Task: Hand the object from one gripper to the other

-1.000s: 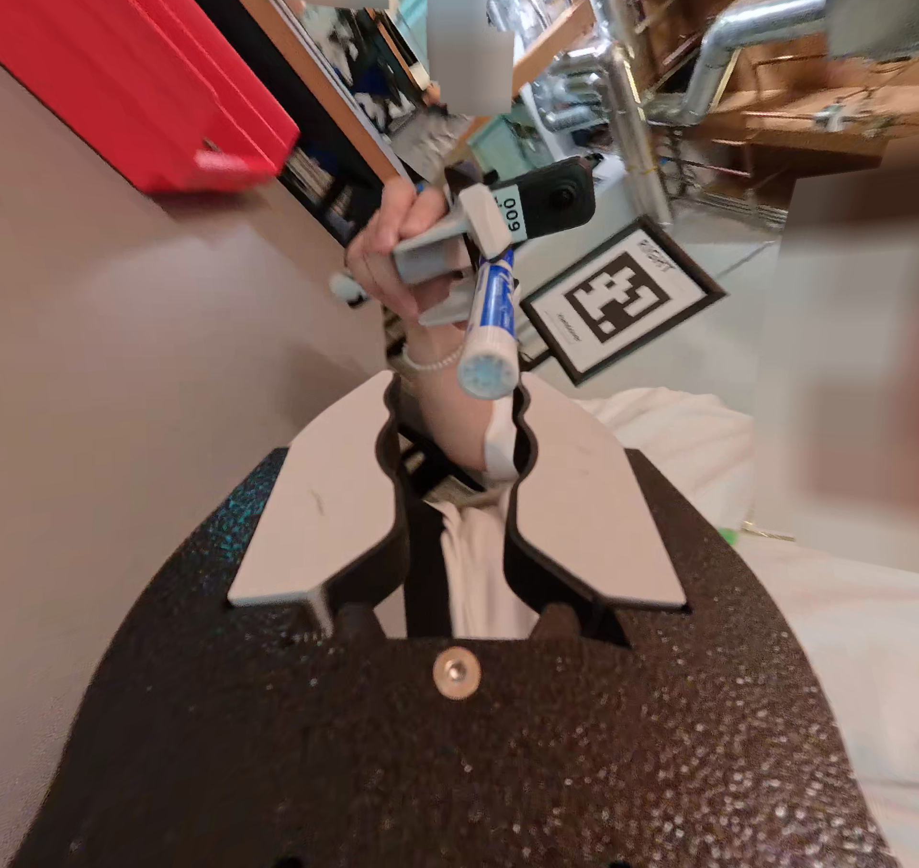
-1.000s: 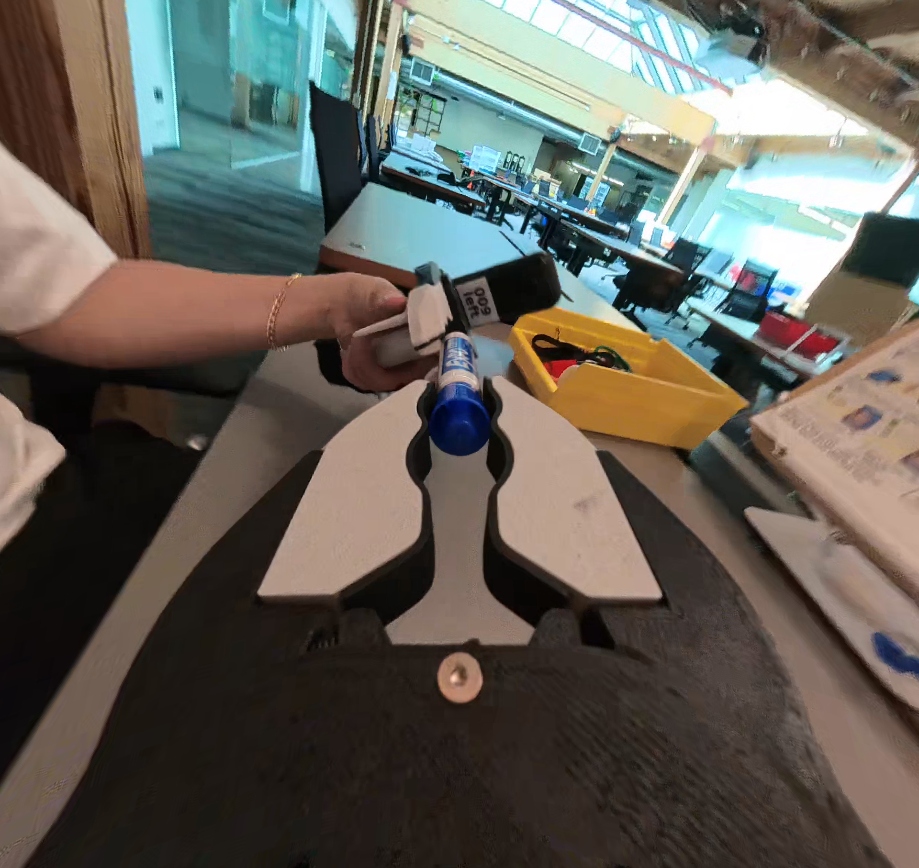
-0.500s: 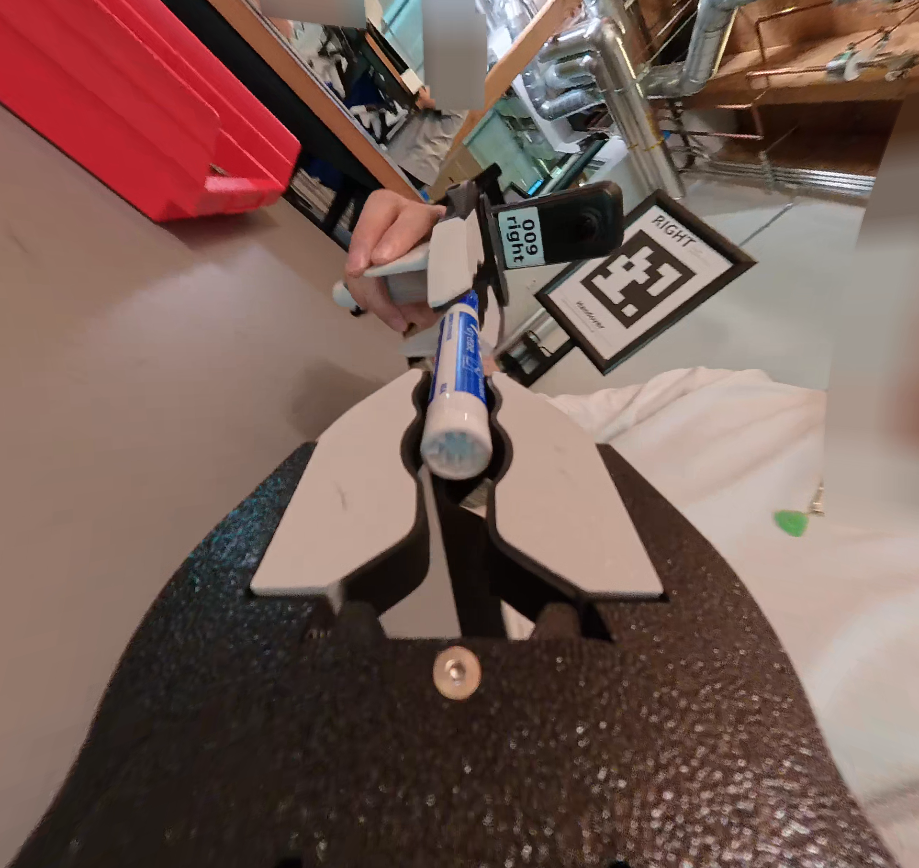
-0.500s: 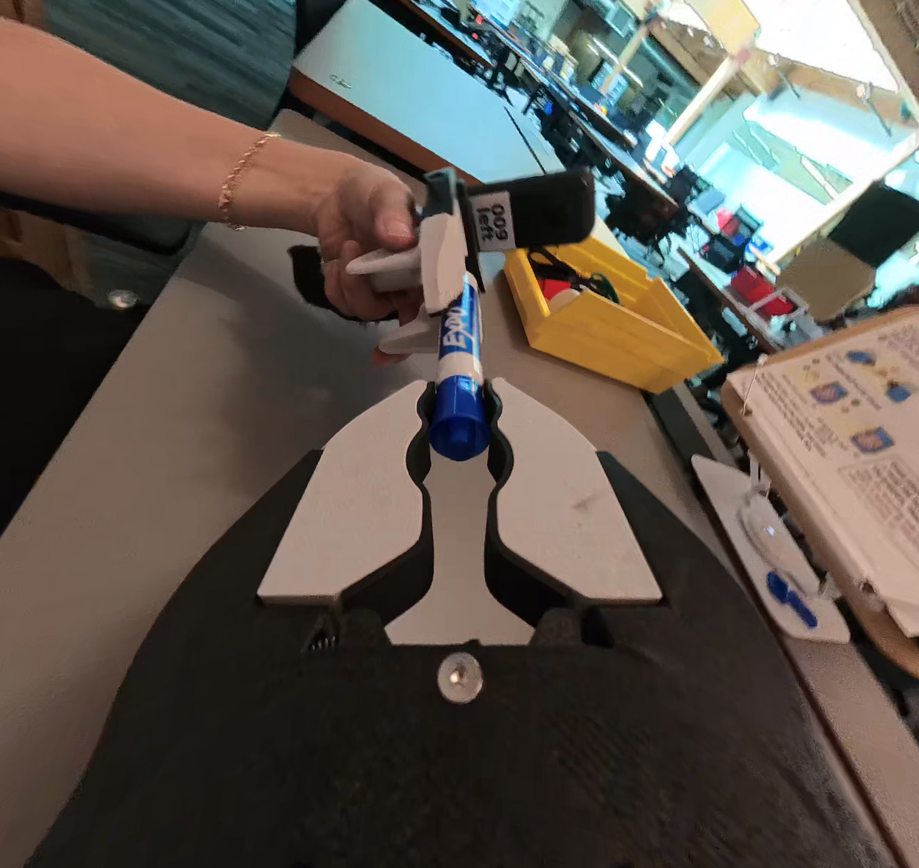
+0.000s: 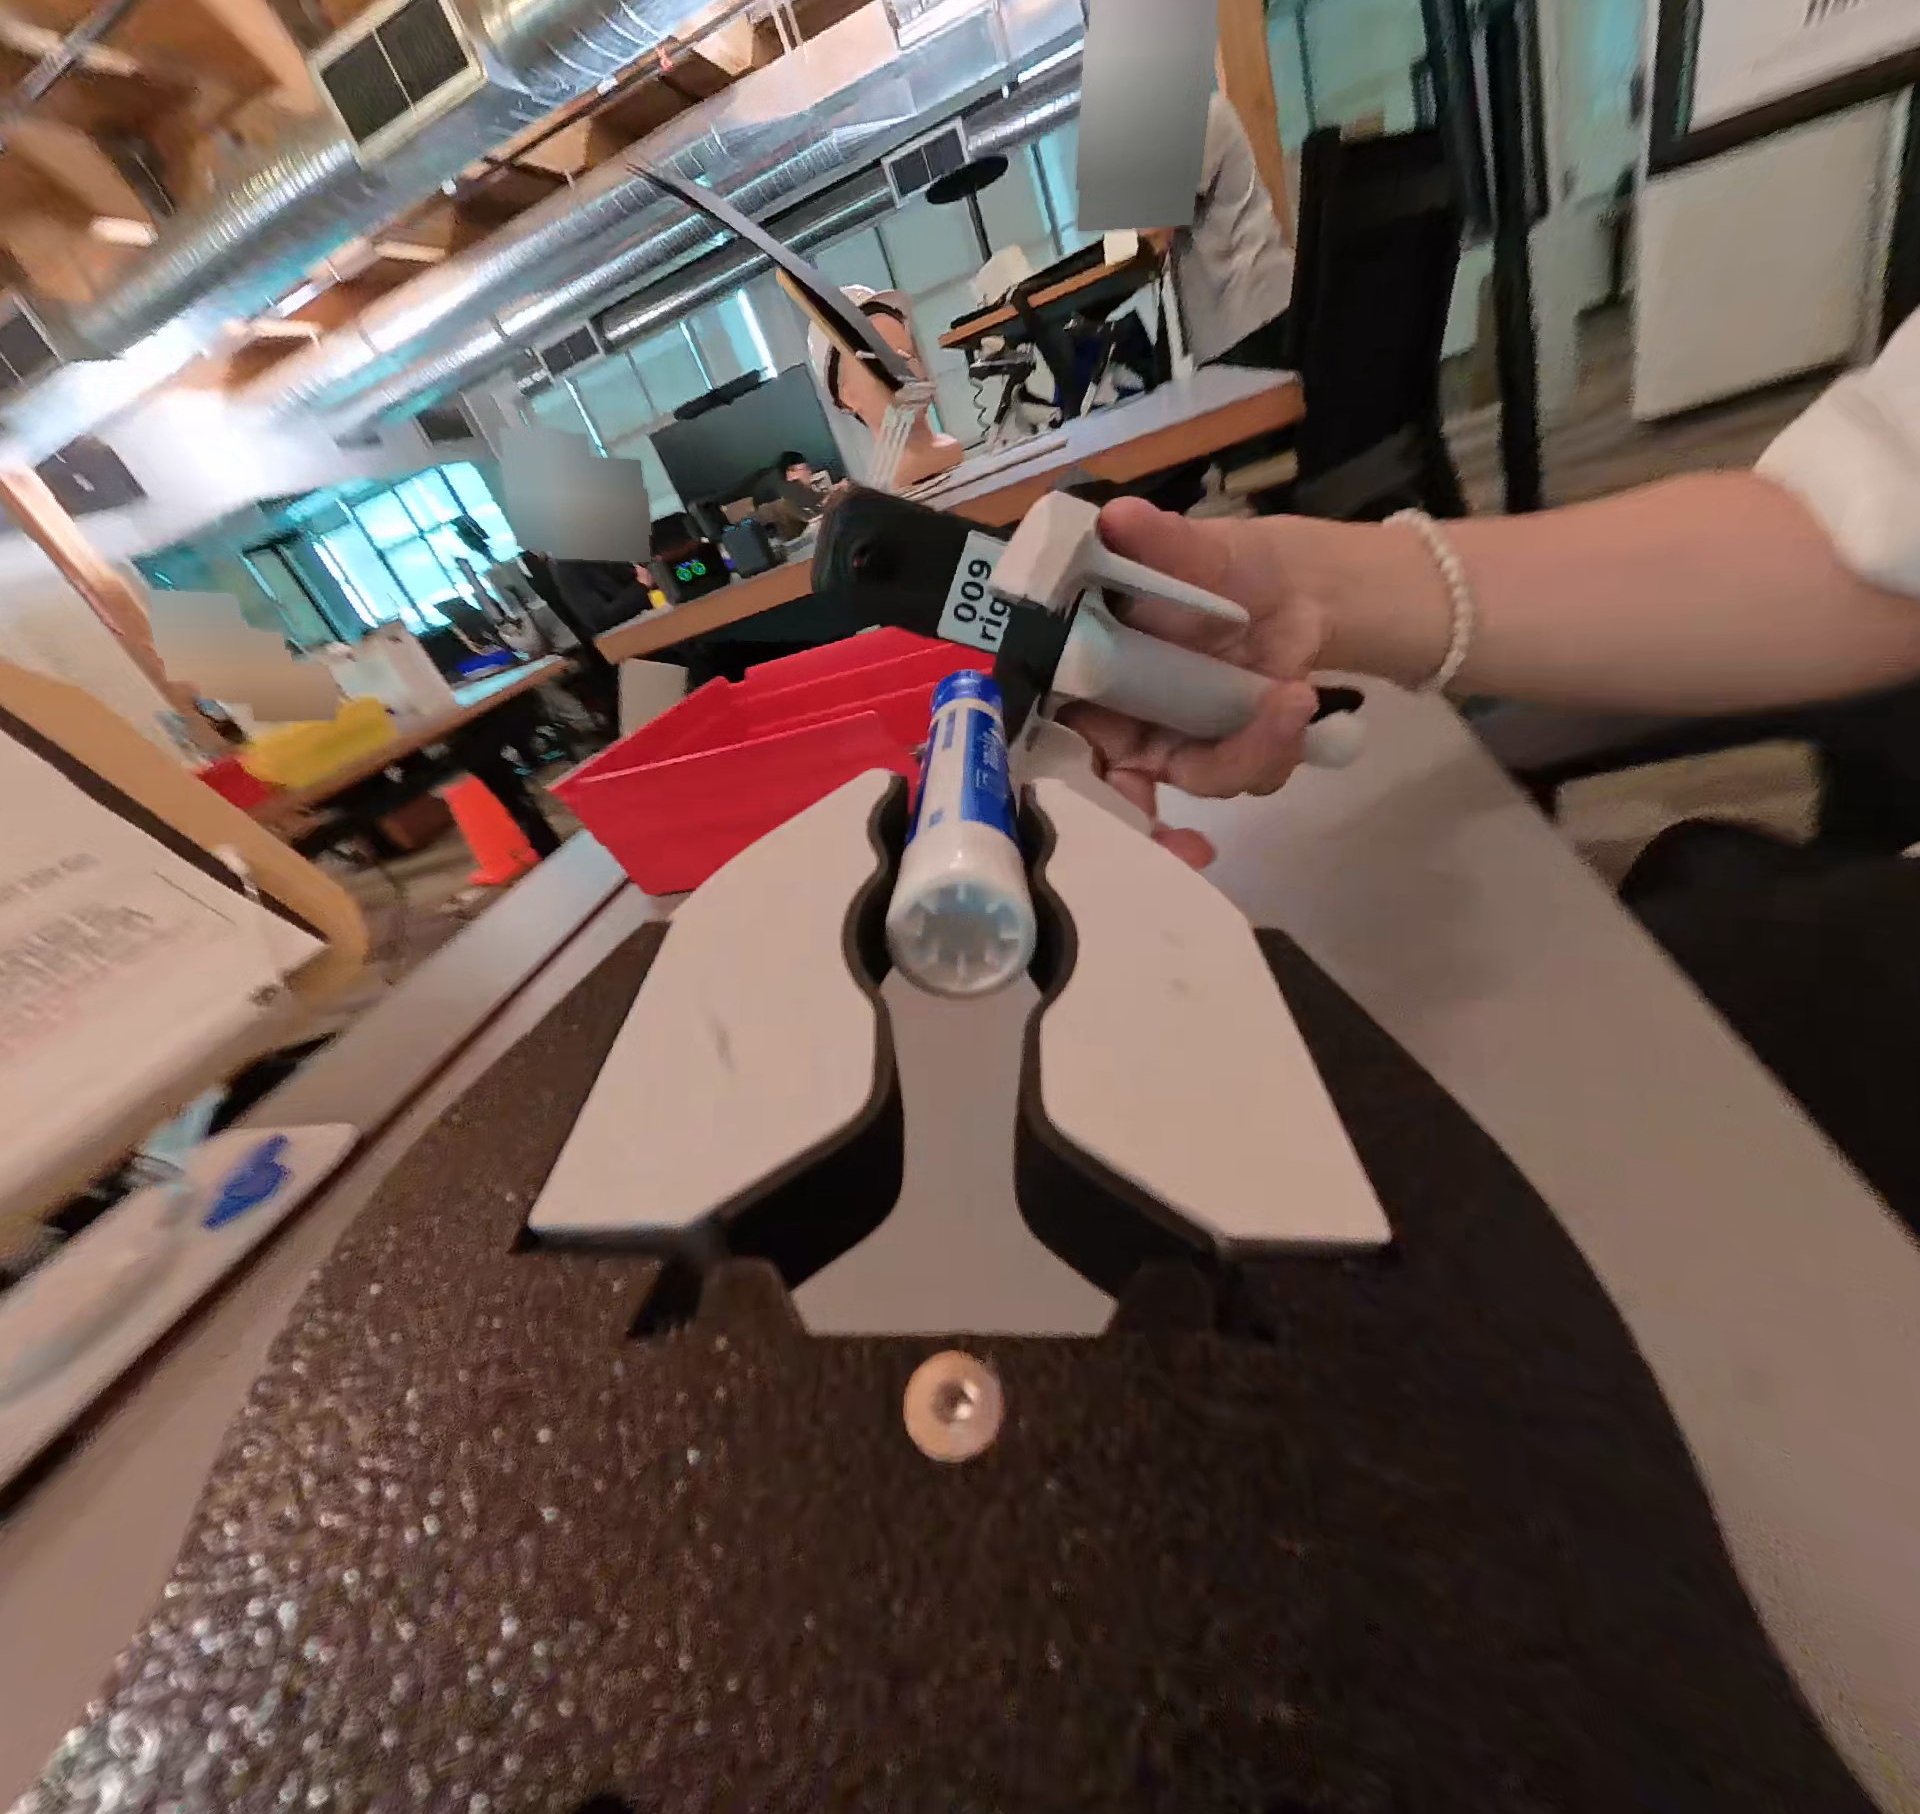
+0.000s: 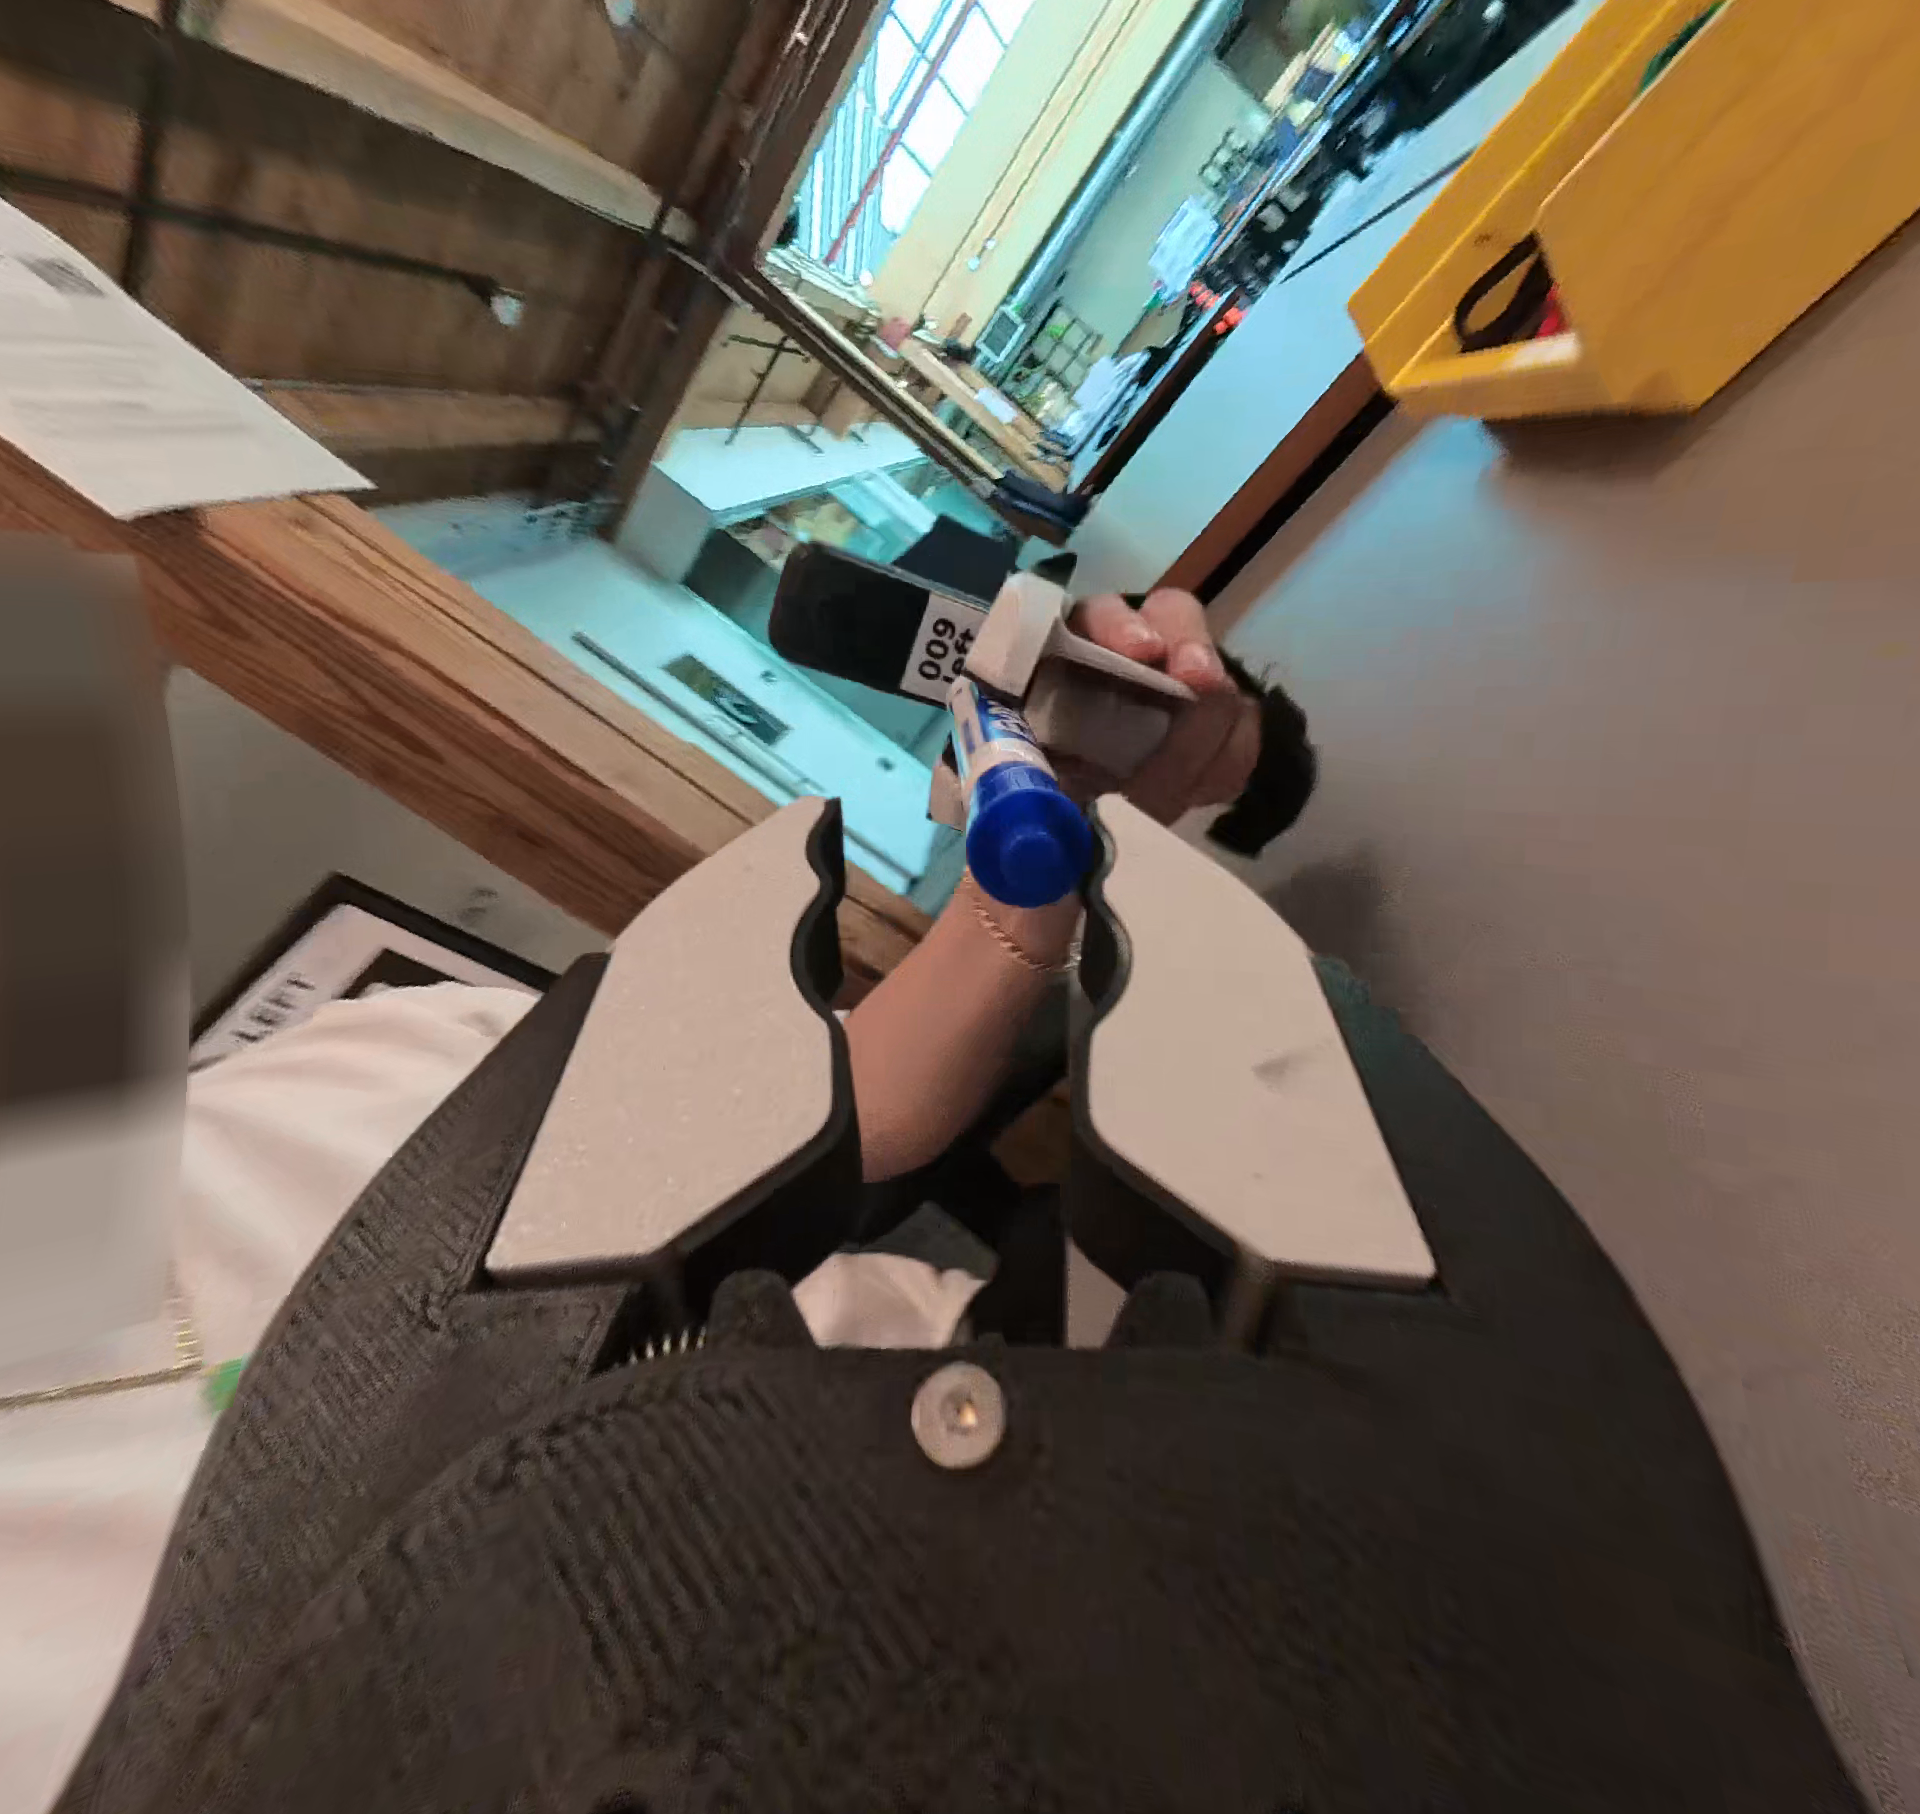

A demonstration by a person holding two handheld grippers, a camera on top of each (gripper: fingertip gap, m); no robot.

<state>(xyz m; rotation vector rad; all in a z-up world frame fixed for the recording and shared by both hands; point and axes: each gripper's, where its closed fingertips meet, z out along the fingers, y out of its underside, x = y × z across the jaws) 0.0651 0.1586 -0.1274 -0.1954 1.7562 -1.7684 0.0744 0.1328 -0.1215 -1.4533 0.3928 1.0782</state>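
A blue-and-white marker (image 5: 961, 860) sits between the fingers of my left gripper (image 5: 961, 814), which is shut on its white end. Its blue cap points away towards the right gripper's body (image 5: 1049, 642), held by a hand with a pearl bracelet. In the right wrist view my right gripper (image 6: 964, 814) is open. The marker's blue cap (image 6: 1023, 834) sits just inside its right fingertip, and its left finger stands well apart from the marker. The marker's far end is held by the left gripper's body (image 6: 1023, 652), held in a hand.
A red bin (image 5: 748, 767) stands on the grey table (image 5: 1558, 1089) beyond the left gripper. A yellow bin (image 6: 1662, 206) is on the table at the upper right of the right wrist view. Papers on a board (image 5: 94, 933) and a white tray (image 5: 208, 1203) lie at the left. The tips of both grippers are at nearly the same place.
The left gripper closed on the marker's white end. The right gripper, shut on the blue cap before, has opened. Both grippers have swung round, so the backgrounds have changed.
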